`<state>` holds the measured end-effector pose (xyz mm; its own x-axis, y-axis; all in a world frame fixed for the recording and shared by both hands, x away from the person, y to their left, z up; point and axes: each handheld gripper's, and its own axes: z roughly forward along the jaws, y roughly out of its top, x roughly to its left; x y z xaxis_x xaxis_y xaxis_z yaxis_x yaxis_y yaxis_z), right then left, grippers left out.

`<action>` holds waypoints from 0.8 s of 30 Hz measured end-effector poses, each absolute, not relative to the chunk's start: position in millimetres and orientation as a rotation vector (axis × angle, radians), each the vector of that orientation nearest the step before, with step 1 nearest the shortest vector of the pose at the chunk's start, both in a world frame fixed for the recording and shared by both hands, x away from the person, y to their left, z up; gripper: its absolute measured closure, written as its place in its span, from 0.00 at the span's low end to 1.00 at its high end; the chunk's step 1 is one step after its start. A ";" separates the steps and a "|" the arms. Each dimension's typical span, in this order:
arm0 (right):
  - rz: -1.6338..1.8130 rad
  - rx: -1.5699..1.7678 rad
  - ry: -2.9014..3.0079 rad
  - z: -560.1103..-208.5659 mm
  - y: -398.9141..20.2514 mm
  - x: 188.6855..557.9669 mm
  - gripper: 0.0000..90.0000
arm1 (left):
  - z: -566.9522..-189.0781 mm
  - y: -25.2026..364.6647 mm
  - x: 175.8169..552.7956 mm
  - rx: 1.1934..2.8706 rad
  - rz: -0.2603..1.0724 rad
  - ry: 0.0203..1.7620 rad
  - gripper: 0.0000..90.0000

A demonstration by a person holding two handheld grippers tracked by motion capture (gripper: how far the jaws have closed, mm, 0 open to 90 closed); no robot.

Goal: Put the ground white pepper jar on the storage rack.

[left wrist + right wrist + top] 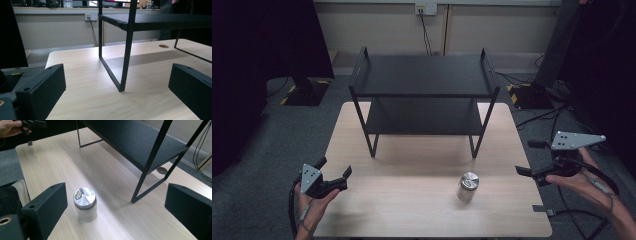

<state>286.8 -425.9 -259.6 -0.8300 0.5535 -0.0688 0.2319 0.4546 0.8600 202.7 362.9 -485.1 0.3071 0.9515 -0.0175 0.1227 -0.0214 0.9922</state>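
Jar (85,204): upright on table (412,210), before shelf (424,75); likely glass, slippery, breakable.
Hold: around the body, under the metal lid.
Left gripper (333,175): jaws apart, empty.
Right gripper (528,157): jaws apart, empty.

Table (412,165): pale wood grain. Rack (424,75): matte black frame and shelves. Jar (468,187): clear glass, white contents, shiny silver lid. Grippers black with grey plates. Floor (272,145): dark grey carpet.
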 end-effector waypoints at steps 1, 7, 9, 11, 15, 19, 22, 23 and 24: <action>1.331 0.669 2.373 -263.1 -425.9 288.5 0.05 | -485.2 362.8 202.7 1.431 0.913 1.061 0.00; 1.350 0.680 2.385 -282.2 -421.0 296.4 0.05 | -485.2 363.1 203.2 1.437 0.909 1.061 0.00; 1.362 0.688 2.384 -288.8 -419.5 298.9 0.05 | -485.0 362.6 202.9 1.438 0.910 1.061 0.00; 1.375 0.689 2.384 -294.7 -418.7 301.8 0.05 | -485.1 362.6 202.7 1.437 0.910 1.061 0.00; 1.384 0.708 2.384 -306.3 -414.4 304.5 0.05 | -484.9 363.2 202.8 1.441 0.909 1.060 0.00; 1.396 0.714 2.382 -318.4 -411.7 307.2 0.05 | -485.0 363.1 202.7 1.440 0.907 1.060 0.00; 1.403 0.726 2.392 -325.8 -409.8 309.7 0.05 | -485.3 363.1 202.8 1.440 0.907 1.058 0.00; 1.403 0.726 2.392 -325.8 -409.8 309.7 0.05 | -485.3 363.1 202.8 1.440 0.907 1.058 0.00; 1.410 0.727 2.399 -331.2 -408.7 311.5 0.05 | -485.1 363.1 202.8 1.442 0.908 1.058 0.00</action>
